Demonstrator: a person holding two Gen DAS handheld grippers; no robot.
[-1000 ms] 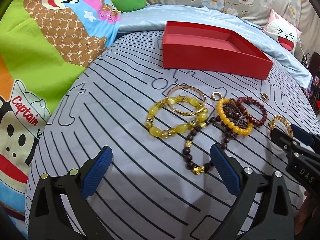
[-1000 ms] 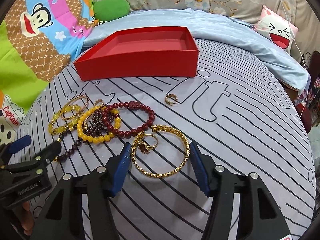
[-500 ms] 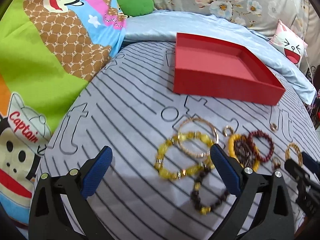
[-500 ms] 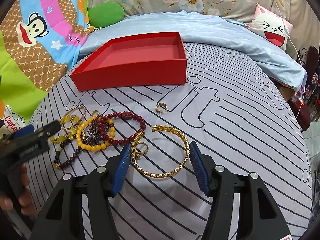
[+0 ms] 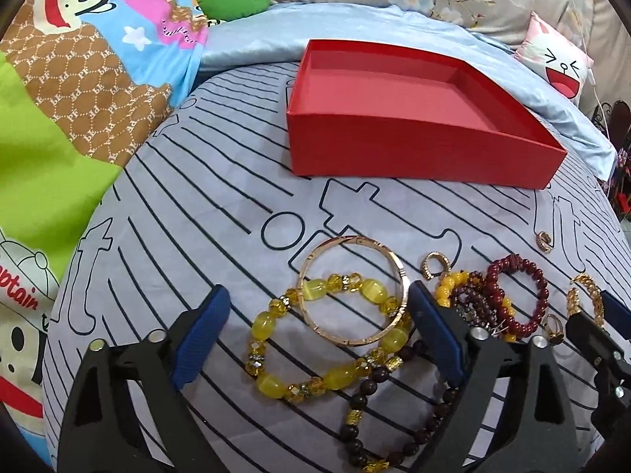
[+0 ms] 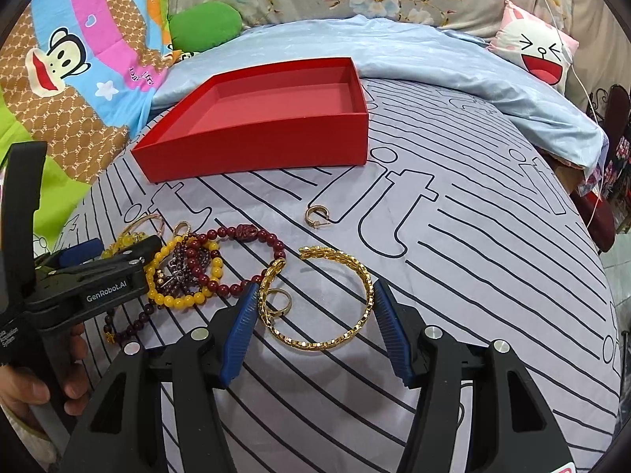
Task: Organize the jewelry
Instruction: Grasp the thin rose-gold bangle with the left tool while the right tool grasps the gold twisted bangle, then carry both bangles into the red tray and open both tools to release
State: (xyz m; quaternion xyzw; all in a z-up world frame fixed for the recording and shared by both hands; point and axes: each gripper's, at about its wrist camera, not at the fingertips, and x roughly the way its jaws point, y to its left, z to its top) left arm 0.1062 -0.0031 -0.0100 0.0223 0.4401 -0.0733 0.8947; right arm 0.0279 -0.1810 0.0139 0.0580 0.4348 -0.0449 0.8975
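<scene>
An open red box (image 5: 414, 149) (image 6: 256, 146) sits at the back of the striped grey cover. My left gripper (image 5: 315, 315) (image 6: 122, 246) straddles a yellow bead bracelet (image 5: 268, 323) and a rose-gold bangle (image 5: 357, 239). Its jaws are closing; the right pad is at the bangle's edge and the left pad is apart. My right gripper (image 6: 315, 323) (image 5: 595, 315) has both pads against a gold leaf cuff (image 6: 315, 345) lying on the cover, with a ring (image 6: 278, 299) inside it. A dark bead bracelet (image 5: 357, 425) lies under the left gripper.
A dark red bead bracelet (image 6: 244, 232), a small yellow bead bracelet (image 6: 177, 301) and a garnet cluster are piled between the grippers. A hoop earring (image 6: 317, 216) lies alone toward the box. A light blue quilt (image 6: 434, 67) and cartoon pillows border the cover. A hand (image 6: 23, 386) holds the left gripper.
My left gripper moved forward over the jewelry, so the yellow bracelet and rose-gold bangle now lie between its fingers, which have narrowed a little. The right gripper and the gold cuff kept still.
</scene>
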